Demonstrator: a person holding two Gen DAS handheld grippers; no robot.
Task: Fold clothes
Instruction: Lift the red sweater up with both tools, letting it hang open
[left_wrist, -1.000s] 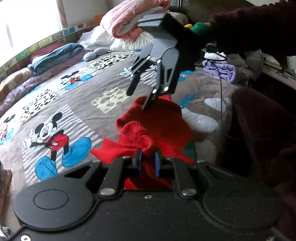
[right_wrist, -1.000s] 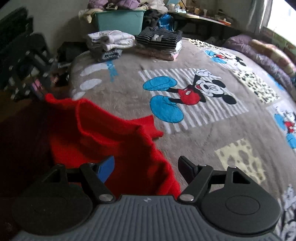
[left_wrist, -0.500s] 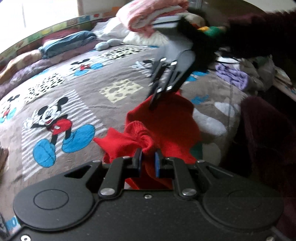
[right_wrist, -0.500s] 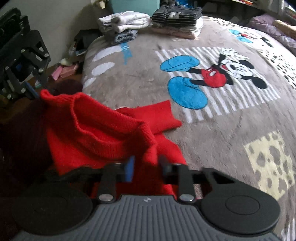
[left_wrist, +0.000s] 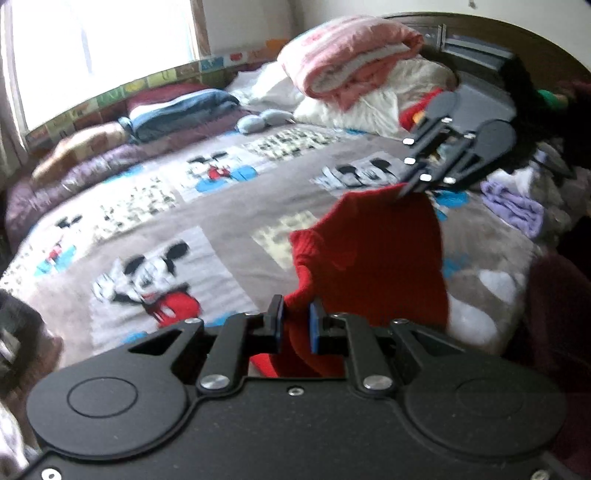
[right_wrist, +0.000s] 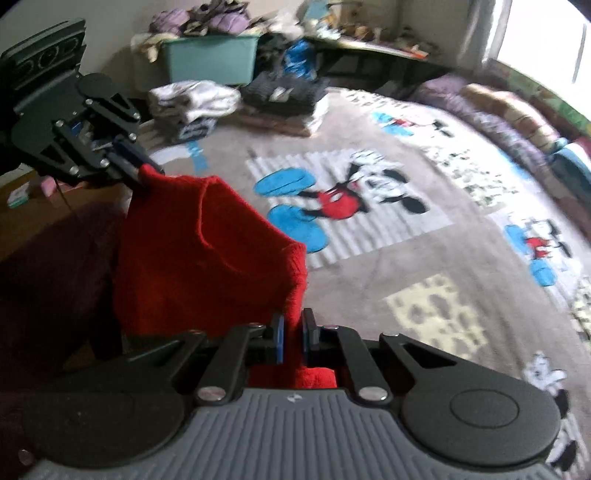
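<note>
A red knit sweater (left_wrist: 369, 258) hangs stretched between both grippers above the Mickey Mouse blanket (left_wrist: 155, 221) on the bed. In the left wrist view my left gripper (left_wrist: 296, 317) is shut on one bunched edge of the knit. My right gripper (left_wrist: 404, 190) pinches the far top corner. In the right wrist view the right gripper (right_wrist: 291, 328) has its jaws closing tight on the red sweater (right_wrist: 207, 251), with the blue pads pressing the fabric. The left gripper (right_wrist: 147, 173) holds the opposite corner at upper left.
Folded clothes piles (right_wrist: 192, 99) and a dark striped stack (right_wrist: 284, 92) sit at the bed's far end before a teal bin (right_wrist: 210, 62). A pink quilt (left_wrist: 347, 55), pillows and a purple garment (left_wrist: 513, 206) lie at the other end. A maroon sleeve (right_wrist: 44, 277) is close by.
The right gripper went from wide open to shut on the sweater. Both grippers rose, and the sweater lifted off the blanket and now hangs between them.
</note>
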